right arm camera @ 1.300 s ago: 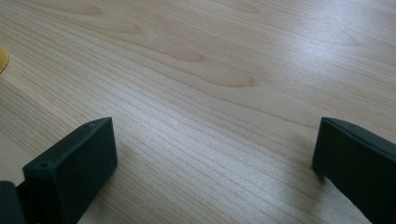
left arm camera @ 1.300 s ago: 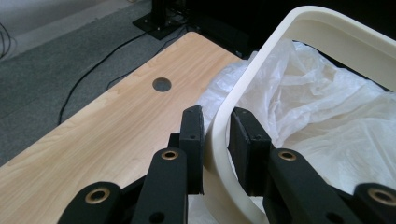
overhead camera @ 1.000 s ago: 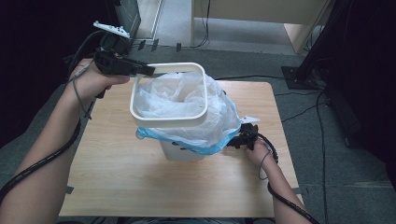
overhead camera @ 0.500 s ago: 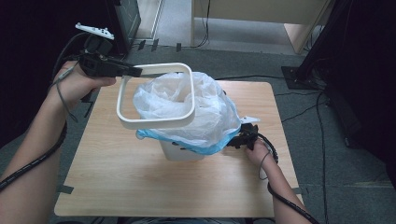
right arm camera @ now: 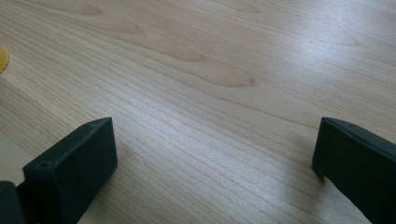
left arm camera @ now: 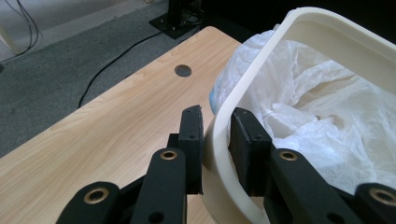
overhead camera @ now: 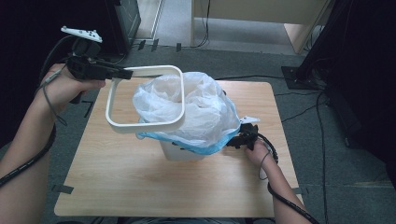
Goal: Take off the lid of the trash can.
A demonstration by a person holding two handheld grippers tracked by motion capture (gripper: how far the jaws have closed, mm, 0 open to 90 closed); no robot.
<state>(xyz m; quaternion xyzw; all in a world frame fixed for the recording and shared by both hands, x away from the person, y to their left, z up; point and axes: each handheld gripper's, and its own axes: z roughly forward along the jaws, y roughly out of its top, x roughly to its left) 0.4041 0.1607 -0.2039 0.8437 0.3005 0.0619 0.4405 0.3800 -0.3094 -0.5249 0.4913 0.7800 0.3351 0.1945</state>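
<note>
A white bin [overhead camera: 180, 151] stands mid-table, lined with a puffed white plastic bag [overhead camera: 196, 107] whose blue hem [overhead camera: 205, 148] hangs over the rim. My left gripper [overhead camera: 125, 73] is shut on the far left corner of a cream square rim frame [overhead camera: 144, 127], held tilted in the air, left of the bag and overlapping it. In the left gripper view the jaws [left arm camera: 217, 116] clamp the frame's wall [left arm camera: 261, 74] with the bag [left arm camera: 327, 116] behind. My right gripper [overhead camera: 238, 140] rests low by the bin's right side, its jaws [right arm camera: 215, 140] wide open over bare wood.
The wooden table [overhead camera: 140, 182] has a round cable hole [left arm camera: 182, 70] near its far edge. Cables and black stand bases lie on the grey floor around it. A yellow sliver [right arm camera: 2, 60] shows at the left edge of the right gripper view.
My left gripper has carried the frame leftward, off the top of the bag and bin. The right gripper has stayed in place.
</note>
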